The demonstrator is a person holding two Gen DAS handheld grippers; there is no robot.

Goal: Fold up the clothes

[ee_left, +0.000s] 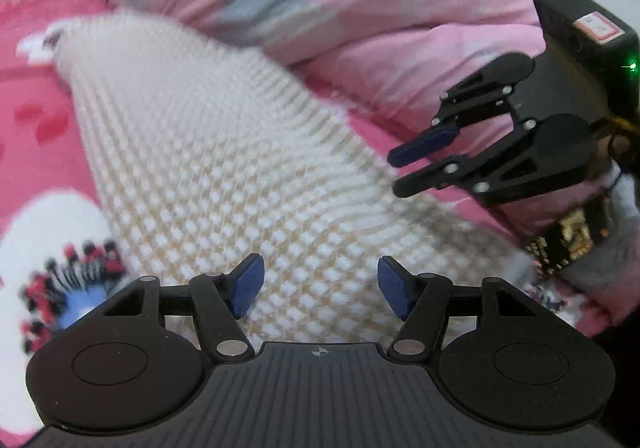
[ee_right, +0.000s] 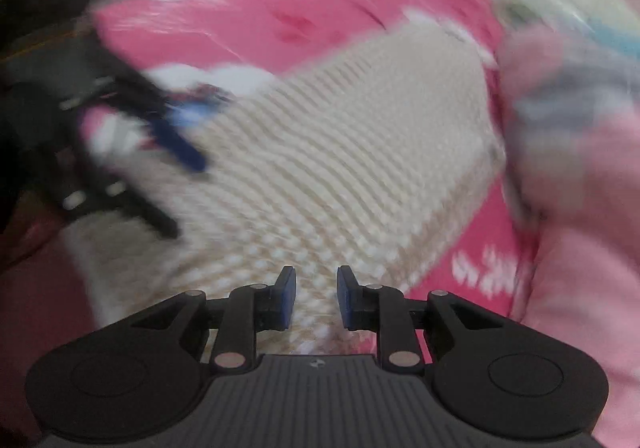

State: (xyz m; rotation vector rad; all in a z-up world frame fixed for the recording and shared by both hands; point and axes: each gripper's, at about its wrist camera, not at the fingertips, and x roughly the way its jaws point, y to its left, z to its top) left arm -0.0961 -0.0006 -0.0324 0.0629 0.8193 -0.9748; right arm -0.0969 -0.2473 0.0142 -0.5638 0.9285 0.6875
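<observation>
Left gripper [ee_left: 320, 290]: nearest my lens, jaws spread, nothing between them, hovering over the knit.
Right gripper [ee_right: 316, 298]: I see its jaws narrowed to a slim gap, pads apart, gripping nothing.
Cream knit garment [ee_left: 224, 167]: lies spread lengthwise on the pink bedspread [ee_left: 40, 95], under both tools.
Progress: I judge it early; no clean fold shows, more folding remains.
Obstacles: pink quilt [ee_left: 360, 7] bunched along its far edge.
</observation>
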